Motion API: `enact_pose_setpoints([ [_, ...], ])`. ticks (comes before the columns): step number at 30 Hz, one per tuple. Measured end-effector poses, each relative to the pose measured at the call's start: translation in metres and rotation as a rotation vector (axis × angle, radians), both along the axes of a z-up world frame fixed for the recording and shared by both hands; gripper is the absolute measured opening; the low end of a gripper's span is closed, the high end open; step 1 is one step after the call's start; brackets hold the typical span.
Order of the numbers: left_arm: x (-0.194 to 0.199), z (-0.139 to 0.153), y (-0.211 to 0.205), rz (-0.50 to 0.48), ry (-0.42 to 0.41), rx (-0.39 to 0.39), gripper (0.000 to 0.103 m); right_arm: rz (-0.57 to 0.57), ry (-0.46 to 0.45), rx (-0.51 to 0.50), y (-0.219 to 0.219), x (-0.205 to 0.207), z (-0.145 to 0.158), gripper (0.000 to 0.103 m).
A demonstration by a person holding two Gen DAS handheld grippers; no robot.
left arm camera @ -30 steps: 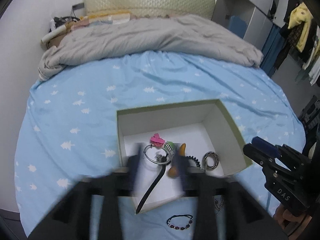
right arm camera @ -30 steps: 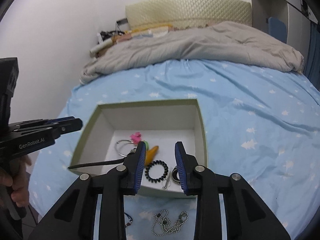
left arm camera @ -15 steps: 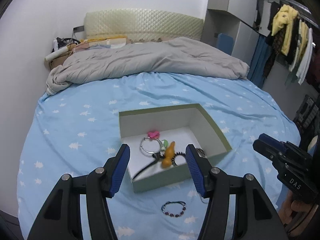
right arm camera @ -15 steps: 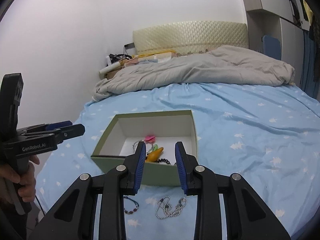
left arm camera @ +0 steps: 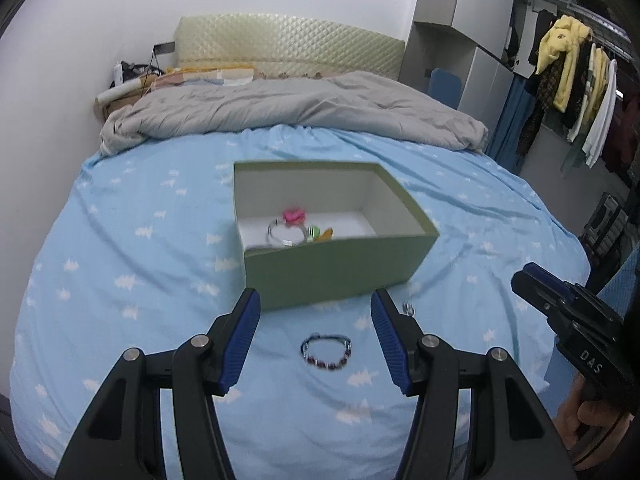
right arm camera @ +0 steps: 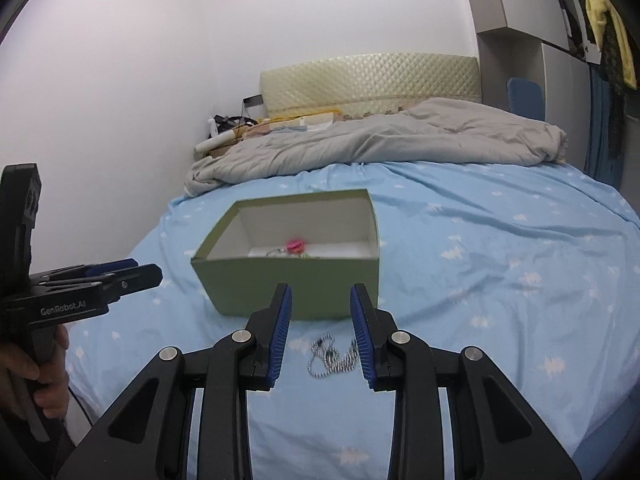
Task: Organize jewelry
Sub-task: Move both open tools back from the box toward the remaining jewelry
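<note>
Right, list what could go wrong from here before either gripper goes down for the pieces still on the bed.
1. The beaded bracelet lies flat on the soft blue sheet, so the open left gripper may pinch fabric with it.
2. The silver ball chain, lying loosely bunched in front of the open right gripper, could trail and snag on the green box wall.
3. Both pieces lie close to each other; the grippers may collide.

Home bedroom: bed (left arm camera: 160, 240); hanging clothes (left arm camera: 568, 80)
</note>
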State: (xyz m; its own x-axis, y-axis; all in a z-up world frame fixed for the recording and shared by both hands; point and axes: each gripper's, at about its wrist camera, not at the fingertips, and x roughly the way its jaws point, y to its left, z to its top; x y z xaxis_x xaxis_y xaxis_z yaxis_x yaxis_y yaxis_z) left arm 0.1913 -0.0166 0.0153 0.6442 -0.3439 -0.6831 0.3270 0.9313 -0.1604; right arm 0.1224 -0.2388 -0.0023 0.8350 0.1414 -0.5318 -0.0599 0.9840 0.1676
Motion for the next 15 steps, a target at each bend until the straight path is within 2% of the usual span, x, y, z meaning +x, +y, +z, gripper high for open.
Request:
enact_pose_setpoints([
  [7,-0.021,-0.033,0.002,-0.009,0.059,-0.008,0.056,0.014,0.042,0.007,0.011,-0.026,-0.030,0.030],
  [10,-0.021,-0.046,0.001,-0.010,0.084,-0.012,0.056,0.008,0.079,0.019,0.013,-0.020,-0.041,0.031],
  [15,-0.008,-0.069,-0.002,-0.003,0.113,0.018,0.056,0.000,0.087,0.006,0.010,-0.011,-0.055,0.031],
])
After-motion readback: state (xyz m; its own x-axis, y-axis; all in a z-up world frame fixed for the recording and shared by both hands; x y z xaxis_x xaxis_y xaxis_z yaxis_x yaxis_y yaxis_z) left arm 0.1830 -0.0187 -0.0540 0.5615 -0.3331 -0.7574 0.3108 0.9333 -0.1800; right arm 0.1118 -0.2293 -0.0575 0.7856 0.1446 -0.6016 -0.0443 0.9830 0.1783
